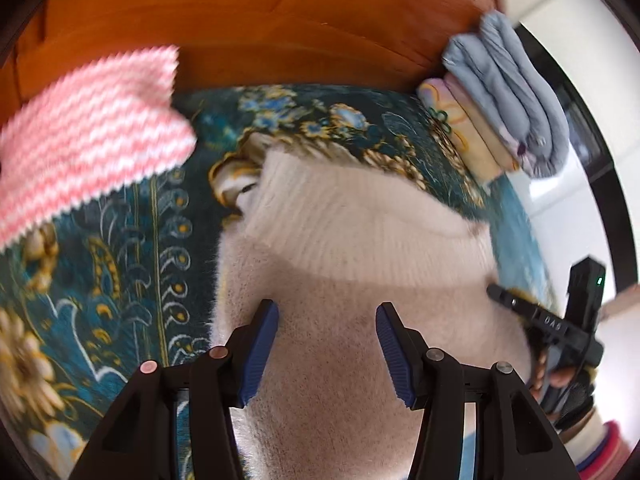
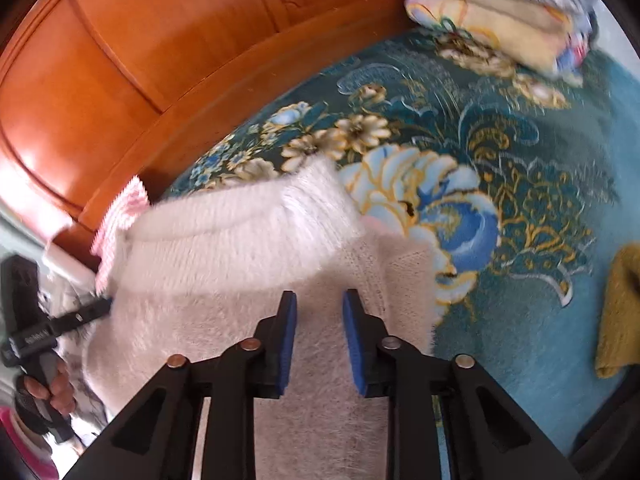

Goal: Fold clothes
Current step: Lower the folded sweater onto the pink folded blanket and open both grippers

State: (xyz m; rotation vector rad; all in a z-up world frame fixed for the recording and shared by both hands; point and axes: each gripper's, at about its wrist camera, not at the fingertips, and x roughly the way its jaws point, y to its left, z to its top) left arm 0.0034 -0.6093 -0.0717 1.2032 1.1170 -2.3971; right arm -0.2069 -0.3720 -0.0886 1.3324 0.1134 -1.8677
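While both grippers hang spread, folding is midway.
The sweater (image 1: 360,280) lies on the bed (image 2: 520,280) (hem doubled back); left gripper (image 1: 327,354) and right gripper (image 2: 319,340) grip nothing.

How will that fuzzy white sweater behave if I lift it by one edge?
The sweater looks soft and already folded over at its ribbed band, so it will probably droop and unfold. Its fuzzy knit likely grips the fingers well. It seems bulky yet light.

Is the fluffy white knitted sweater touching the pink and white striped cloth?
Cannot tell. In the right wrist view the sweater overlaps the striped cloth; in the left wrist view the two look apart.
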